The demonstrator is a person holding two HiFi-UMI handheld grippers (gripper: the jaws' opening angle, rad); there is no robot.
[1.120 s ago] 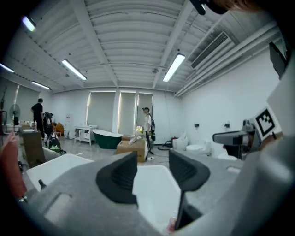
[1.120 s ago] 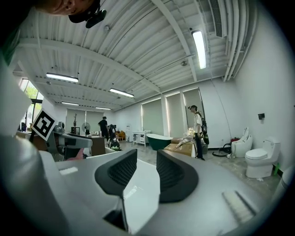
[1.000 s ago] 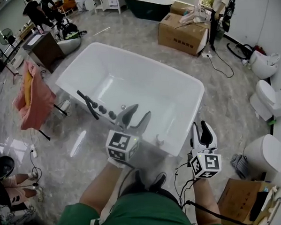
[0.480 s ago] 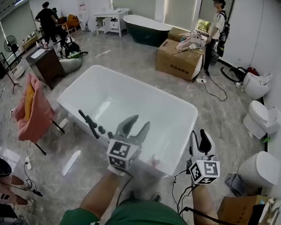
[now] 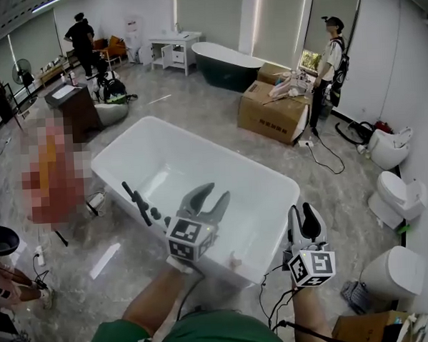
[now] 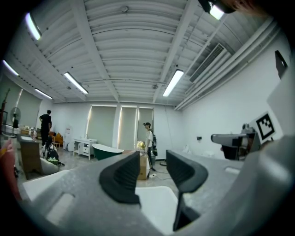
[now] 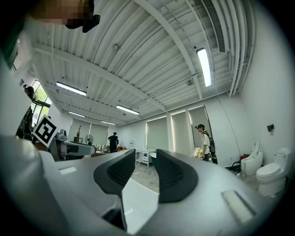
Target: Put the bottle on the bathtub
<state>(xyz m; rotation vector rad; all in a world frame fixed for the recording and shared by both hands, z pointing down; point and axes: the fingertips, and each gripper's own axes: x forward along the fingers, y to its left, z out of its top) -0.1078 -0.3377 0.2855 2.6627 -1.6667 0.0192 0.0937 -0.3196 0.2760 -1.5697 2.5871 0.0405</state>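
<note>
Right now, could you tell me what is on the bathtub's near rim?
The bathtub has black tap fittings and a small pale bottle on its near rim. The left claw, empty and just closing, covers the rim between them, so that stretch is unseen.

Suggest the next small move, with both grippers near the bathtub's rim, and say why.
Probably pause and locate the bottle. The left gripper, whose jaws have just been closing, has nothing between them; the right gripper is empty too. Both hover at the white bathtub's near rim, where a small pale object stands, too small to tell if it is the bottle.
</note>
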